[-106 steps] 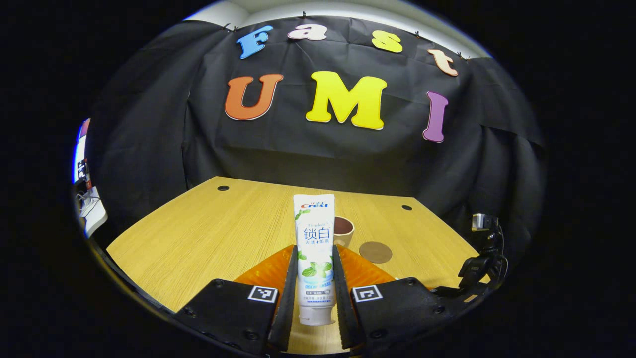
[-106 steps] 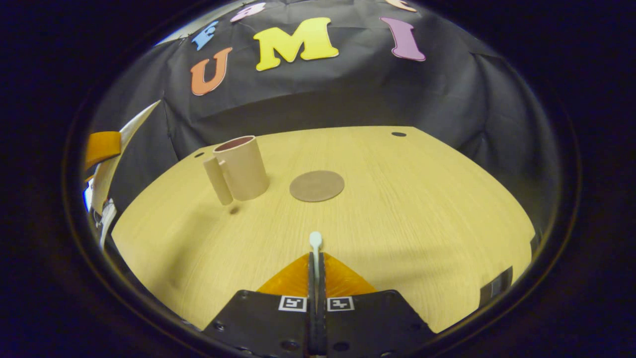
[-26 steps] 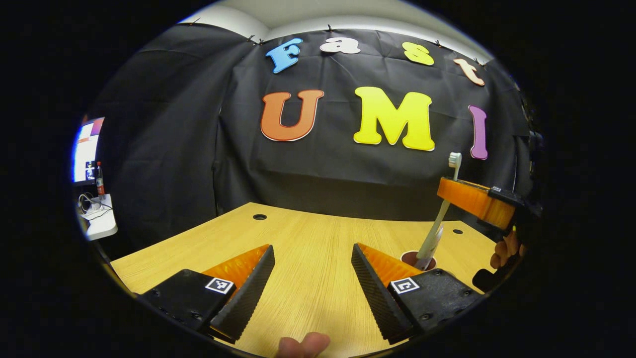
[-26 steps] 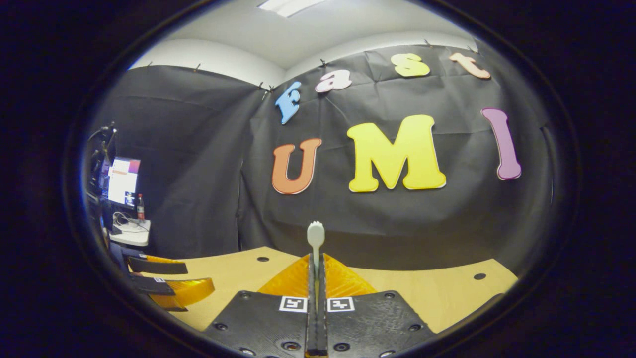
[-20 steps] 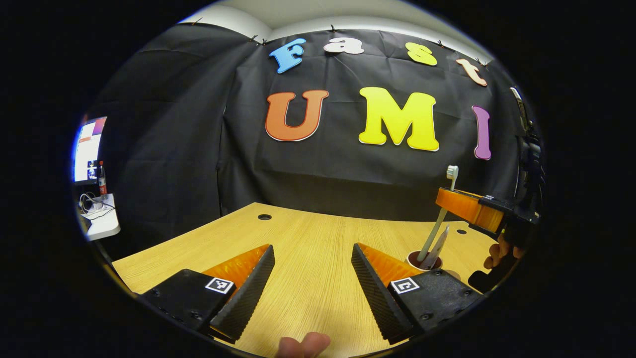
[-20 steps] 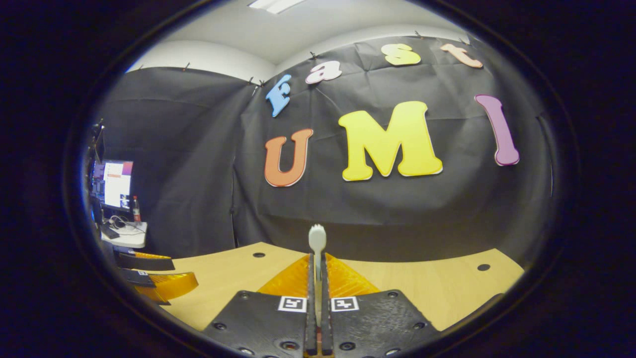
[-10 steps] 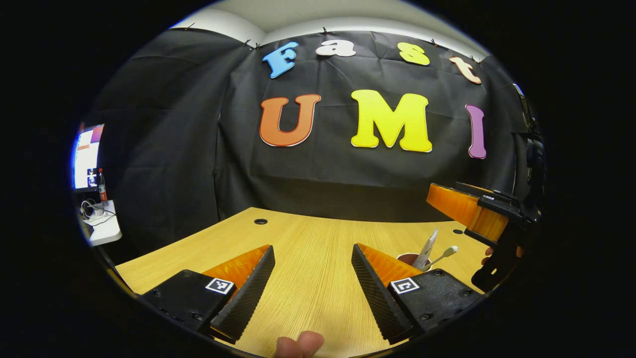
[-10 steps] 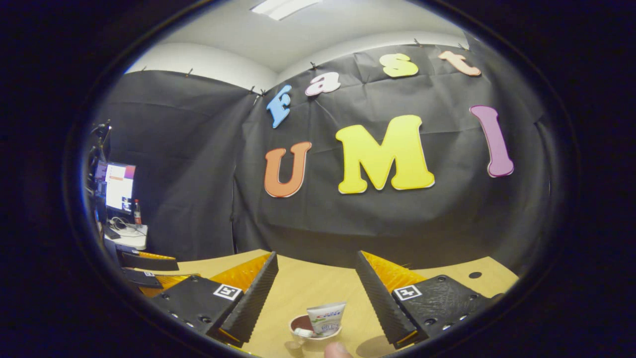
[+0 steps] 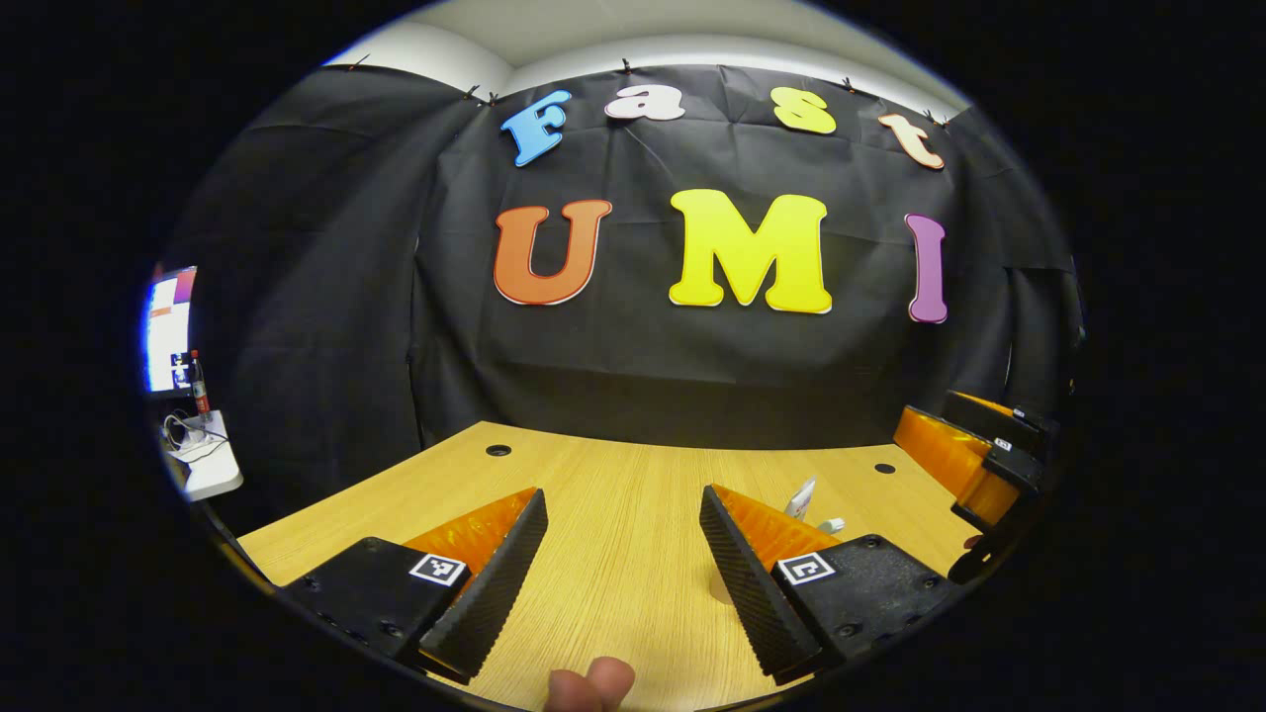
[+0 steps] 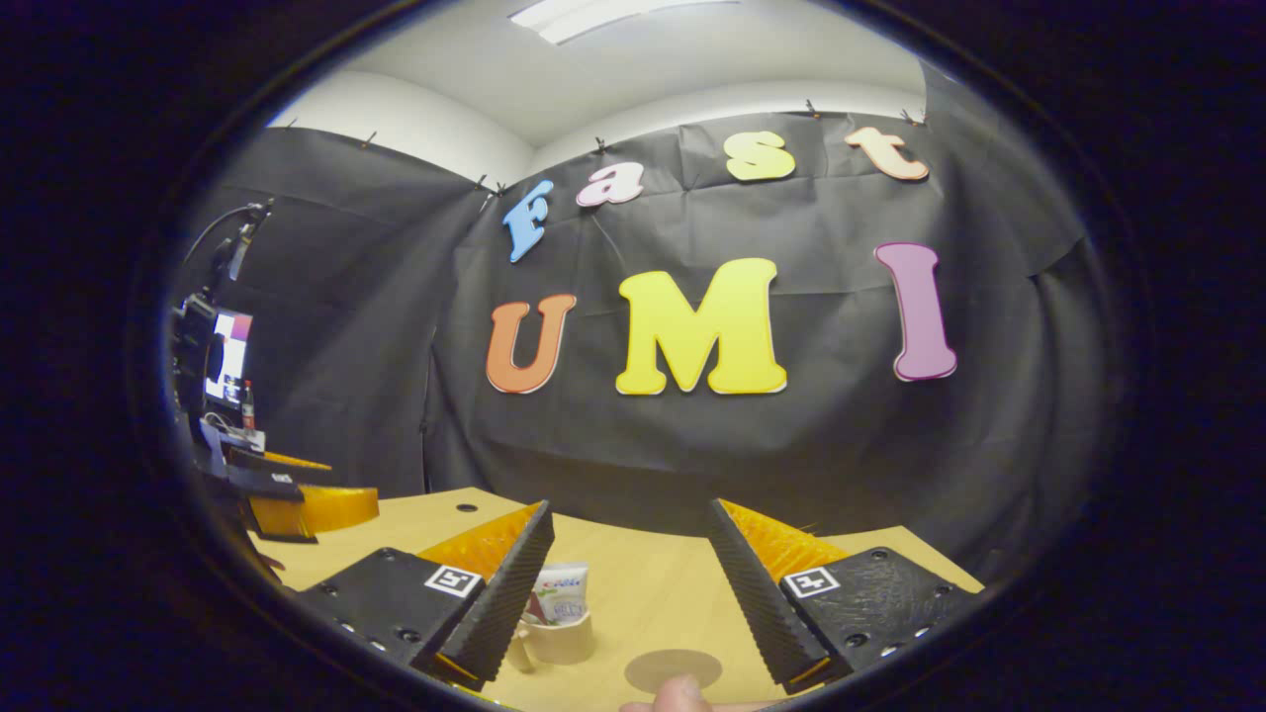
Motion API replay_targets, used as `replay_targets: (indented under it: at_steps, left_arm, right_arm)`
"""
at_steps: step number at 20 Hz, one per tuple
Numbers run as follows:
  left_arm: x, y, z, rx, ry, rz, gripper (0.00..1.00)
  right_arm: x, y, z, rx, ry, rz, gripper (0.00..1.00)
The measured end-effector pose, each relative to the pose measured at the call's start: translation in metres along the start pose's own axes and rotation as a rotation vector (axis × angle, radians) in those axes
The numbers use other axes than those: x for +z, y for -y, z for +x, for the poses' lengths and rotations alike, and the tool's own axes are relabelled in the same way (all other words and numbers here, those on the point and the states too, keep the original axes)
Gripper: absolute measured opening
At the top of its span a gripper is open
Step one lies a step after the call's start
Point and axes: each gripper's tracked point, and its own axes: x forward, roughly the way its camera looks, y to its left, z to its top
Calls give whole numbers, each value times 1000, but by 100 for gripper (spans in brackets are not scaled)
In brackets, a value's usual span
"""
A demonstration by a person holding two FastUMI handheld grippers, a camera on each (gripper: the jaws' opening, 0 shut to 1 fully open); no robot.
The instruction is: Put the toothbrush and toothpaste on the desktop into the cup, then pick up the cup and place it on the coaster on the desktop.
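Desktop (image 10: pixel 643 583) | cup (image 10: pixel 560 638) beside coaster (image 10: pixel 673 669) | right tongs (image 10: pixel 630 583) agape

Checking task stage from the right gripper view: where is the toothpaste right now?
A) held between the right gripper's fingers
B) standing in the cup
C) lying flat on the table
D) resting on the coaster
B: the toothpaste stands in the cup, which sits on the table beside the coaster, not on it; the right gripper is open with nothing between its fingers.
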Motion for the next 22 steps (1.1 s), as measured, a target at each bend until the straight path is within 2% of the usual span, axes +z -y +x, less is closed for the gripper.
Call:
replay_targets:
  at_steps: [2,5,9,12,15,17,22]
  left_arm:
    - [6,15,0,-30,-23,9,98]
    - [6,46,-3,-111,-132,16,98]
    - [1,89,-12,-245,-415,-15,99]
    - [-6,107,-8,-263,-578,50,99]
    - [-55,116,-16,-267,-834,99,98]
    - [-82,120,-22,-263,-951,94,99]
    - [-105,121,3,-233,-1034,84,99]
  right_arm:
    - [0,22,-26,-25,4,-12,96]
    - [7,63,-66,-100,49,-84,95]
    - [5,96,-117,-148,64,-94,94]
    - [-1,116,-150,-187,64,-59,94]
    - [-6,132,-176,-219,62,-43,94]
    - [-8,142,-186,-241,61,-21,94]
    - [-17,152,-200,-266,33,20,94]
